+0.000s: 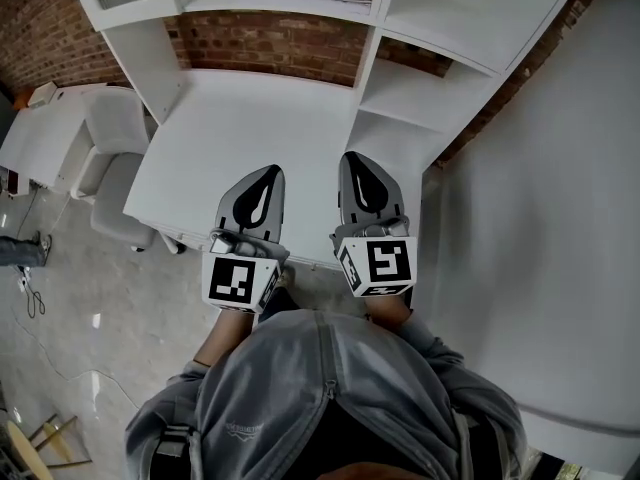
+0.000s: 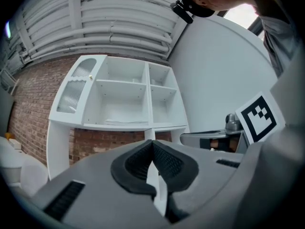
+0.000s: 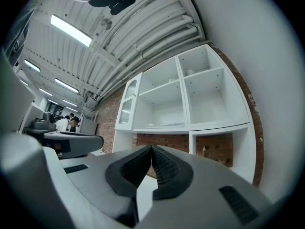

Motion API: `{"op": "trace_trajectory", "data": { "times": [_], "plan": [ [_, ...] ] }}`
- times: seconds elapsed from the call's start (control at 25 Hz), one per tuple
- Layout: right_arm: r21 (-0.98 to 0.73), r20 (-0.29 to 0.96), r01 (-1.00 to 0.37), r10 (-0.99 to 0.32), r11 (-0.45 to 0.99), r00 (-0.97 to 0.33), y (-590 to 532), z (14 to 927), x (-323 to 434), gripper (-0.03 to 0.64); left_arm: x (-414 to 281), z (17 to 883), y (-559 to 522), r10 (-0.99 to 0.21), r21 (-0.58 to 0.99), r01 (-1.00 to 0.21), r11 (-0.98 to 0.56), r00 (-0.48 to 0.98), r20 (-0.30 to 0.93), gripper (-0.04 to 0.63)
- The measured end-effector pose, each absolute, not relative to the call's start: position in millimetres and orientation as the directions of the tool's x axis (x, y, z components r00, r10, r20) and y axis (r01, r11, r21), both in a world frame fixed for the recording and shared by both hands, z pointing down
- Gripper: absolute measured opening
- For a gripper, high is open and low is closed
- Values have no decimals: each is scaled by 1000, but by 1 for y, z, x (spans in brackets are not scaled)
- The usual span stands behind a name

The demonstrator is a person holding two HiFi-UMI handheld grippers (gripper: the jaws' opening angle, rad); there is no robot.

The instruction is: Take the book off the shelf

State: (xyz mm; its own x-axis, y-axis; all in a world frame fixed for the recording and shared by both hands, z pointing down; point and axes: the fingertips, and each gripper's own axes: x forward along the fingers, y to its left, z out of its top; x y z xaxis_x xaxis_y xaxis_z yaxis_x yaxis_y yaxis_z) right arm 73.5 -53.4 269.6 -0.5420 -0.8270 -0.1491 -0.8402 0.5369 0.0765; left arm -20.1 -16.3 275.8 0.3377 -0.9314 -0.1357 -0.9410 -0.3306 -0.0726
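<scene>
White desk (image 1: 250, 118) beneath shelf (image 1: 440, 3), brick wall (image 1: 280, 43) behind
</scene>
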Motion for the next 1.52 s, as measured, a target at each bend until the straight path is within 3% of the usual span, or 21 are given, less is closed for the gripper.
{"op": "trace_trajectory", "data": {
  "times": [0.8,1.16,1.52],
  "plan": [
    [90,-129,-912,-903,401,-410,-200,262,35,26,-57,256,-178,-851,-23,-867,-498,494,-180,7],
    [134,-140,-942,-935,307,-325,-230,257,29,26,-62,262,-222,-787,-42,-801,-596,594,-167,6],
    [159,-153,-940,-933,303,-327,-243,248,20,26,-66,258,-239,-779,-45,-793,-607,605,-166,6]
  ]
}}
